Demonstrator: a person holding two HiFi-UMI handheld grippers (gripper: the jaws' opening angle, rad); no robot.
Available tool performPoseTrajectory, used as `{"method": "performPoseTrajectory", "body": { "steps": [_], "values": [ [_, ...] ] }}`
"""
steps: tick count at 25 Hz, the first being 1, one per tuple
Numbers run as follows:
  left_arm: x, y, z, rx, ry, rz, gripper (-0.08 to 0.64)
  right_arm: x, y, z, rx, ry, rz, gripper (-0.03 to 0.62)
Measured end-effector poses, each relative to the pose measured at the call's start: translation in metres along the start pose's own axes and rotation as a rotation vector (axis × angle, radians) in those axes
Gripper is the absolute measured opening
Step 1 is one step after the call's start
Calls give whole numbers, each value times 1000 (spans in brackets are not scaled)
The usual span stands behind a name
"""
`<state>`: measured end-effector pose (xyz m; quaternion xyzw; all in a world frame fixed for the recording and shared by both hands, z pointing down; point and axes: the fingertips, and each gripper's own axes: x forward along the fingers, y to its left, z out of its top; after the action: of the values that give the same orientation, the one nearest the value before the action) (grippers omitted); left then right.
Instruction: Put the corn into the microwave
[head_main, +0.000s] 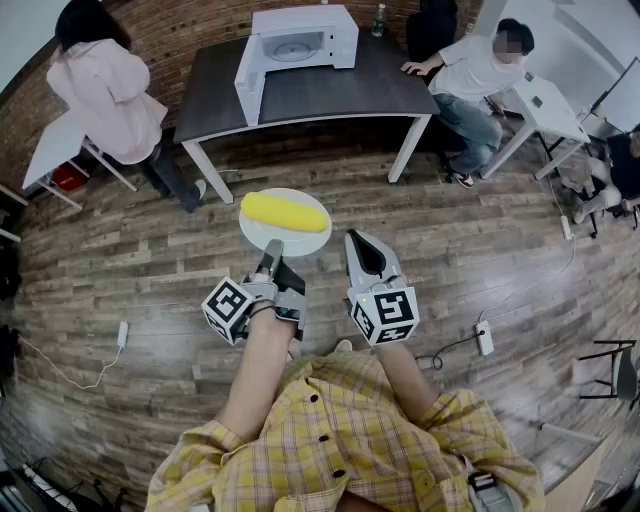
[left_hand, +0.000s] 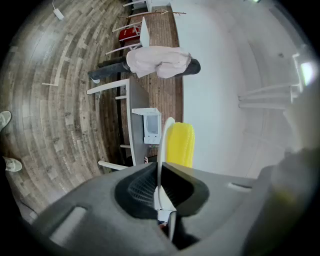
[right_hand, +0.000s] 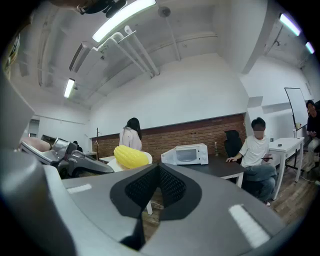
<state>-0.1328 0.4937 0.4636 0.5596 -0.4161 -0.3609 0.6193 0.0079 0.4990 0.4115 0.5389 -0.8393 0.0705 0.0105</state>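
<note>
**Plank floor (head_main: 120, 260) lies between corn (head_main: 285, 211) and microwave (head_main: 300, 45)**

Across the office, at 12 o'clock, the white microwave stands with its door swung open on a dark table (head_main: 330, 90), with 1 seated person at each end. We hold the corn mid-frame, lying loose on a white plate (head_main: 255, 232). Our left gripper (head_main: 272, 248) pinches the plate's near rim at 6 o'clock. Our right gripper (head_main: 362, 240), just beside the plate at 4 o'clock, has its jaws pressed together on nothing. We judge the risk plain: gripped at only 1 point, the plate could tip, and the round cob would roll off.
</note>
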Motion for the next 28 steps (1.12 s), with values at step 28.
{"method": "performPoseTrajectory", "body": {
  "steps": [28],
  "values": [
    [208,28,45,-46,-9,69,14,178,-124,-4,-37,30,-6,5]
  ]
}}
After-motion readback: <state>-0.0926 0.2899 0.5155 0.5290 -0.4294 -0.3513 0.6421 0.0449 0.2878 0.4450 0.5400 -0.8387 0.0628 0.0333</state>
